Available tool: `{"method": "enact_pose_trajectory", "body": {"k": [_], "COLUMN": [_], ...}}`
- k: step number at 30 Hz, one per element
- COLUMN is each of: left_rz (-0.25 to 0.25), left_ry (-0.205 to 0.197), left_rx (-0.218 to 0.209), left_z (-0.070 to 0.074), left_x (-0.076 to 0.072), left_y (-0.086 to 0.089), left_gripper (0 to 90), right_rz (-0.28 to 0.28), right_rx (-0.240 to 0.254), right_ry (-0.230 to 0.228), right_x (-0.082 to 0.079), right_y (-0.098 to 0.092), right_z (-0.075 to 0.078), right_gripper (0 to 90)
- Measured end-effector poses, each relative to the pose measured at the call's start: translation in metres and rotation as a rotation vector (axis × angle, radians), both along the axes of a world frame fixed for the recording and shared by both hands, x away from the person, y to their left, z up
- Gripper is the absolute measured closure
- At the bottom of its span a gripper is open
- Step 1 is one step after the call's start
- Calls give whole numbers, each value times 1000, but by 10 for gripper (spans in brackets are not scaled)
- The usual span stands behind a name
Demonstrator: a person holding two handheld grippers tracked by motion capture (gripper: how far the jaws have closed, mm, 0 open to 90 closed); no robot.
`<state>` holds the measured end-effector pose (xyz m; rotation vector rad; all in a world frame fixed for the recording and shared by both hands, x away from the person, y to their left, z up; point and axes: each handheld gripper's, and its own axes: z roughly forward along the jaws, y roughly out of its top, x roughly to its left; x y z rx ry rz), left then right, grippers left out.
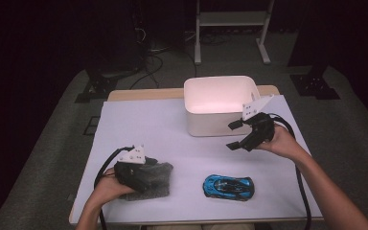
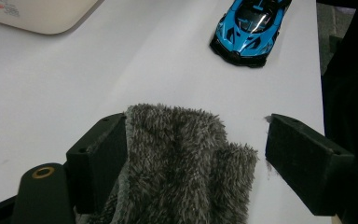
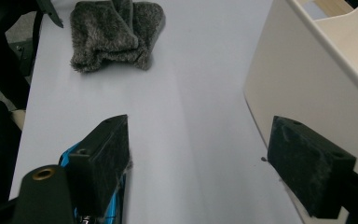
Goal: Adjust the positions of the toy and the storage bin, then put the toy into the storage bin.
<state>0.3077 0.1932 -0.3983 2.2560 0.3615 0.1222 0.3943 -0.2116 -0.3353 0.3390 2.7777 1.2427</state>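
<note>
The left tongs (image 1: pixel 146 165) are resting low at the near left of the tabletop (image 1: pixel 139 124), directly over the grey furry cloth (image 1: pixel 153 181). In the left gripper view, the jaws are standing open around the cloth (image 2: pixel 182 163): the pile is brushing the inner face of one jaw, while a clear gap is showing between the cloth and the other jaw. The cloth is lying bunched and folded, not flat, and nothing is being gripped.

Just to the right of the cloth, and apart from it, the blue toy car (image 1: pixel 228 187) is sitting on its wheels near the front edge, its long axis running left to right across the tabletop.

Farther in, the right tongs (image 1: pixel 235 135) are hovering above the tabletop with jaws open and empty, pointing left. They are positioned between the car and the white bin (image 1: pixel 220 125), just beside the bin's near wall. In the right gripper view, the bin wall (image 3: pixel 307 93) is passing close to one jaw, a sliver of the car (image 3: pixel 116 200) is lying behind the other, and the cloth (image 3: pixel 114 32) is lying well ahead.

The governing relation: the cloth is lying within the left tongs' opening, so the left hand is far nearer to it than the right. Judged from this, closing the jaws would secure a grip; the bin is lying far and to the right of the cloth.
</note>
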Motion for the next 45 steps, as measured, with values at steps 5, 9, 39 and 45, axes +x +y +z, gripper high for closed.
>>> {"method": "enact_pose_trajectory", "body": {"k": [5,9,39,45], "left_rz": [2,2,2,-11], "left_ry": [2,4,13,10], "left_rx": [-3,-5,-19,-15], "left_z": [0,0,0,0], "left_x": [1,1,1,0], "left_y": [1,1,4,3], "left_gripper": [200,196,181,179], "right_rz": [1,8,2,-22], "right_rx": [5,12,-17,-20], "right_ry": [-4,-14,-26,-30], "right_x": [7,11,48,57], "right_y": [1,3,19,15], "right_z": [7,13,29,27], "right_gripper": [200,201,206,216]}}
